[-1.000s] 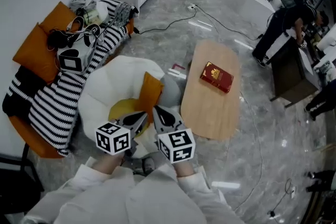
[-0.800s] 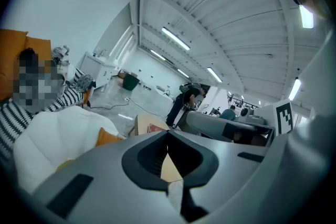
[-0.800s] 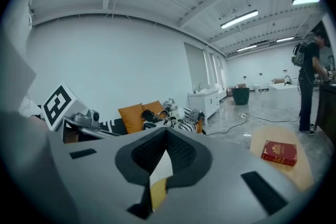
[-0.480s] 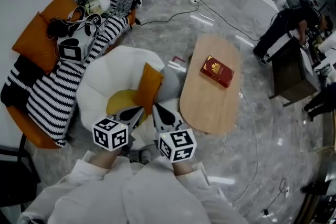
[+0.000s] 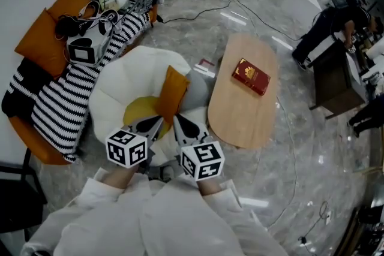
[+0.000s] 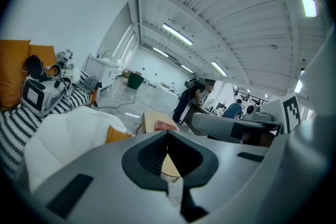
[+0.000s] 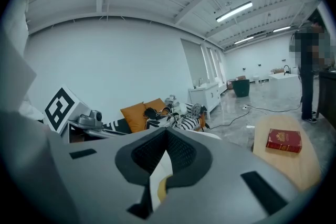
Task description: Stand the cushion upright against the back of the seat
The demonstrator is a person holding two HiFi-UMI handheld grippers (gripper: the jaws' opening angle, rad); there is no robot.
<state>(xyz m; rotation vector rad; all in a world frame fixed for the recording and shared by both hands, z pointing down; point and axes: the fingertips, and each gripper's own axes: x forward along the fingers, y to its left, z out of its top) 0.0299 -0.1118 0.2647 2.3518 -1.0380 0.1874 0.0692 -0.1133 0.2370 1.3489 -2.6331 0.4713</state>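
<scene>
On the white seat (image 5: 123, 82) an orange cushion (image 5: 172, 92) stands on edge toward the seat's right side, slightly tilted. Its lower end is just beside a yellow cushion (image 5: 138, 113) that lies flat in the seat's hollow. Both claws sit at the seat's near edge, close together. The left claw (image 5: 159, 122) is closed, tips meeting on nothing, and points toward the yellow cushion. The right claw (image 5: 176, 118) is also closed and empty, near the foot of the orange cushion; I cannot tell whether it touches. Right of the seat stands an oval wooden counter (image 5: 237, 120) carrying a red book (image 5: 251, 76). Left of the seat lies a striped blanket (image 5: 57, 108).
</scene>
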